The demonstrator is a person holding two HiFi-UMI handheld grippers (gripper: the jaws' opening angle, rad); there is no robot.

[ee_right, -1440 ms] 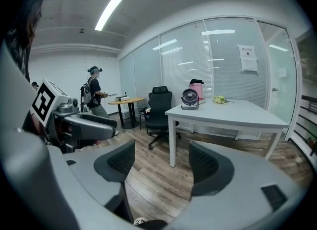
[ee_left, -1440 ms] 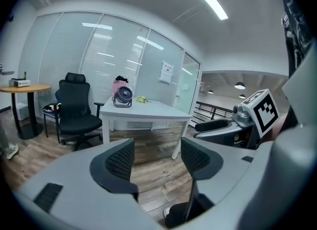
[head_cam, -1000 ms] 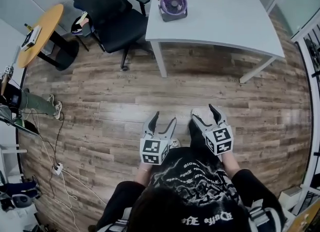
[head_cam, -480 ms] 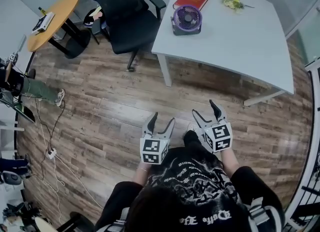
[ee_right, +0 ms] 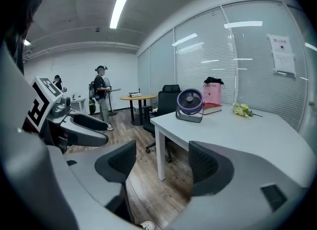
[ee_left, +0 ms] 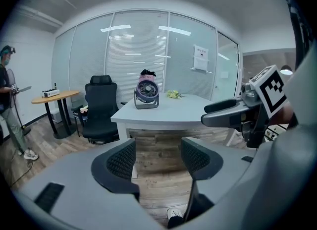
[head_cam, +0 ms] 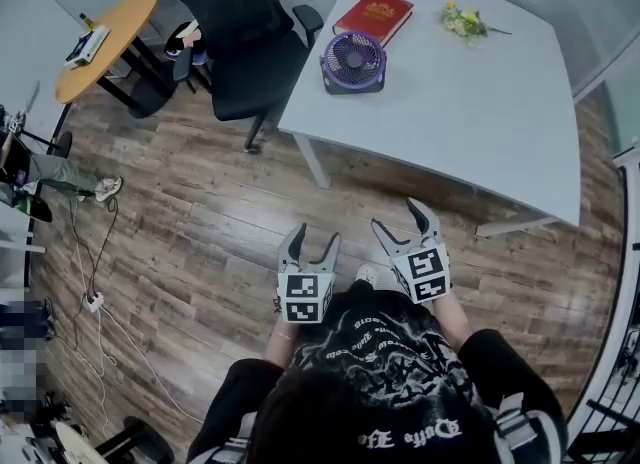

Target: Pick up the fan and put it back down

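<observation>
Left gripper (head_cam: 315, 237) and right gripper (head_cam: 397, 217) both have their jaws spread, with only wood floor (head_cam: 200, 222) between them. The hands holding them are hidden under the marker cubes. Only the forearms show, drawn in close to the person's chest, with the grippers side by side and pointing towards the white table (head_cam: 470, 112). The purple fan (head_cam: 353, 60) stands upright near the table's far left corner, well apart from both grippers and just beside a red book (head_cam: 373, 14).

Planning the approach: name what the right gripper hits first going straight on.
The right gripper likely meets the near corner of the white table, short of the fan; depth is uncertain.
</observation>
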